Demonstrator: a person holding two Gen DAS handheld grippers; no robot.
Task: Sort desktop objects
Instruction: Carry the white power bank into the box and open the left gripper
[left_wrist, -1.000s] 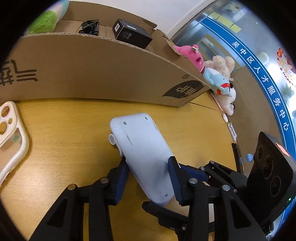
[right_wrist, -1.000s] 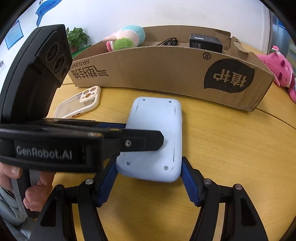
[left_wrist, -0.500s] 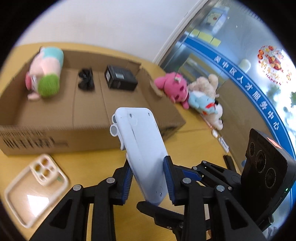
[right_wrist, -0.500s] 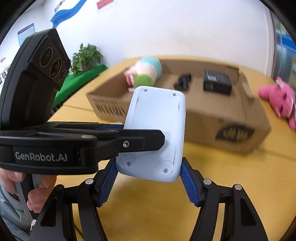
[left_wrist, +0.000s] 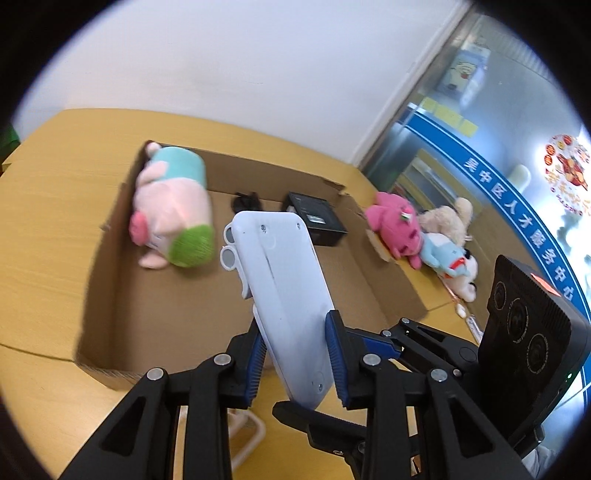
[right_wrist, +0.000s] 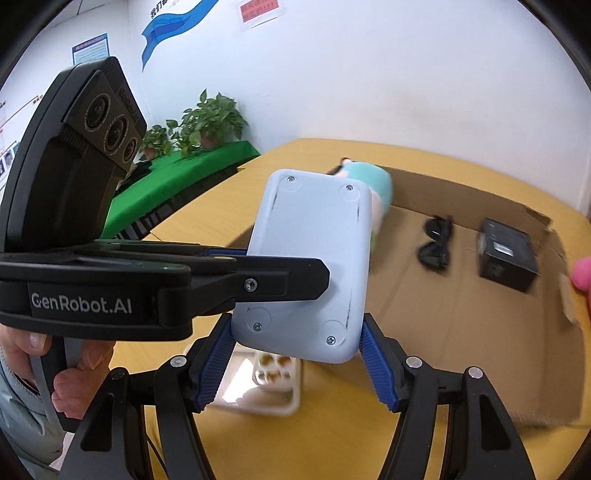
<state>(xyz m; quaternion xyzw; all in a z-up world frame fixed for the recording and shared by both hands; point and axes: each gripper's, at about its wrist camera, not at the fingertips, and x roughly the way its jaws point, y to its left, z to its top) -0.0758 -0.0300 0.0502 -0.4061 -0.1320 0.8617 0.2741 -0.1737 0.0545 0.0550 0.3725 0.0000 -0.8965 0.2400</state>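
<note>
Now that the pale blue plastic device (left_wrist: 288, 295) has come up off the table, where it lay flat a second ago, it hangs in the air above the near edge of the cardboard box (left_wrist: 391, 280). Both tongs grip it at once: the left gripper (left_wrist: 295, 360) is clamped across its narrow lower end, and the right gripper (right_wrist: 295, 354) pinches the same end from the other side, its blue pads pressed against both flanks. Seen from the right wrist, the left tool's black arm crosses the device's back.

Inside the box lie a pink and green plush toy (left_wrist: 173, 218), a pair of sunglasses (right_wrist: 436, 243) and a black box (right_wrist: 506, 254). A phone case (right_wrist: 266, 387) sits on the wooden table (left_wrist: 55, 206) below the grippers, and more plush toys (left_wrist: 424, 240) rest outside the box.

Lifting is done, so the likely remaining step is carrying the device over the rim and setting it down in the free floor between the plush toy and the sunglasses.
</note>
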